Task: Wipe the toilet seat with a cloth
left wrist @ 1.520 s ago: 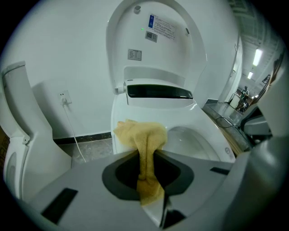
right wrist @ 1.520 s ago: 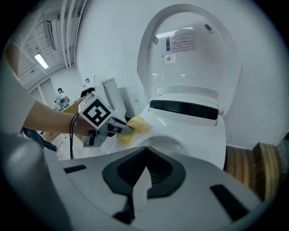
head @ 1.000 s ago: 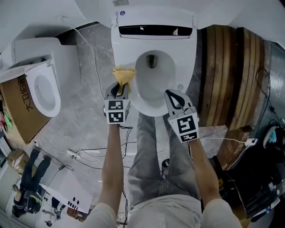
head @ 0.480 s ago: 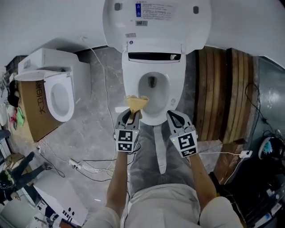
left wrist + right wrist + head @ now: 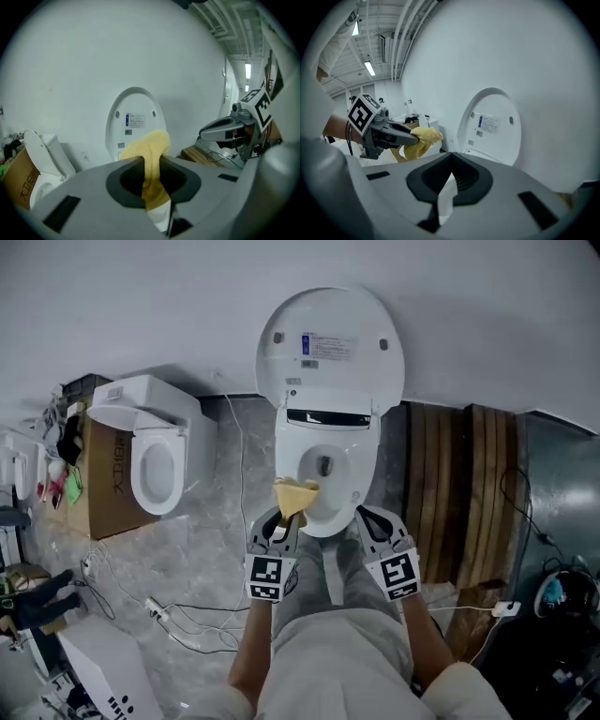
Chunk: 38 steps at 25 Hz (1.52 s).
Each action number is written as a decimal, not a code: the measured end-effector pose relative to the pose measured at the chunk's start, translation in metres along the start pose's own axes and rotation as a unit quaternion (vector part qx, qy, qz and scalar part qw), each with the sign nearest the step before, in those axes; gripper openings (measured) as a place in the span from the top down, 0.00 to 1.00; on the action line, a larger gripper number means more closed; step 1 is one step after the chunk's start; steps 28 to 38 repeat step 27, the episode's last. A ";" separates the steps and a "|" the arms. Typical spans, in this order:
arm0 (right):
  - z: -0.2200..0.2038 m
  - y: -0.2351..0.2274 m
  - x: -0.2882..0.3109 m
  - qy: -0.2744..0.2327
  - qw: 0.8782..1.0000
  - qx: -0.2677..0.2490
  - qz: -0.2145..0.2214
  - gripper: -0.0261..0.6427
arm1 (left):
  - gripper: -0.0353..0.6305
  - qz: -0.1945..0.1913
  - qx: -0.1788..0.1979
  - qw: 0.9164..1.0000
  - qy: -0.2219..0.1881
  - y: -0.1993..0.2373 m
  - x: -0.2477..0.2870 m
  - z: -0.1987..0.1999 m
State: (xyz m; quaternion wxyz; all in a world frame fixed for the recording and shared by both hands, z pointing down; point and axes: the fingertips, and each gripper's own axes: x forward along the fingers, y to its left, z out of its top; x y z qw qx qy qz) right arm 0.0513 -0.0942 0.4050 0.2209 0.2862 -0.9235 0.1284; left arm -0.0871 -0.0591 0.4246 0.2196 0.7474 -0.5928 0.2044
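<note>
Yellow cloth (image 5: 294, 495) up off the porcelain now, clamped tight in the left gripper (image 5: 284, 514) and hanging over the 8 o'clock edge of the toilet seat (image 5: 356, 479). A second ago lower and closer in, near the 9 o'clock side of the rim. Since then pulled back and raised, with far more of the room in the head view and the whole upright lid (image 5: 330, 348) on show.

Along the left gripper's own line: level aim at the lid and the wall, not down at the seat, so no contact. Reads as a break between strokes, or a finish; coverage of the ring impossible to judge from here. For more wiping, back down first and tilted onto the ring.

Right gripper (image 5: 367, 515) alongside at 4 o'clock of the bowl, jaws closed together on nothing, idle.

Around: second toilet (image 5: 155, 470) at 9 o'clock, against a cardboard box (image 5: 101, 479). Wooden planks (image 5: 450, 484) at 3 o'clock. Cables (image 5: 187, 615) looped over the marble floor (image 5: 216, 540) at 7 o'clock, close to the person's legs, probably a trip risk on any step back. Straight drop from cloth to seat, unobstructed.
</note>
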 end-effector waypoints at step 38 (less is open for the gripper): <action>0.086 -0.027 -0.074 -0.083 0.996 -0.037 0.017 0.95 | 0.82 0.032 0.061 0.993 -0.092 -0.066 -0.047 0.127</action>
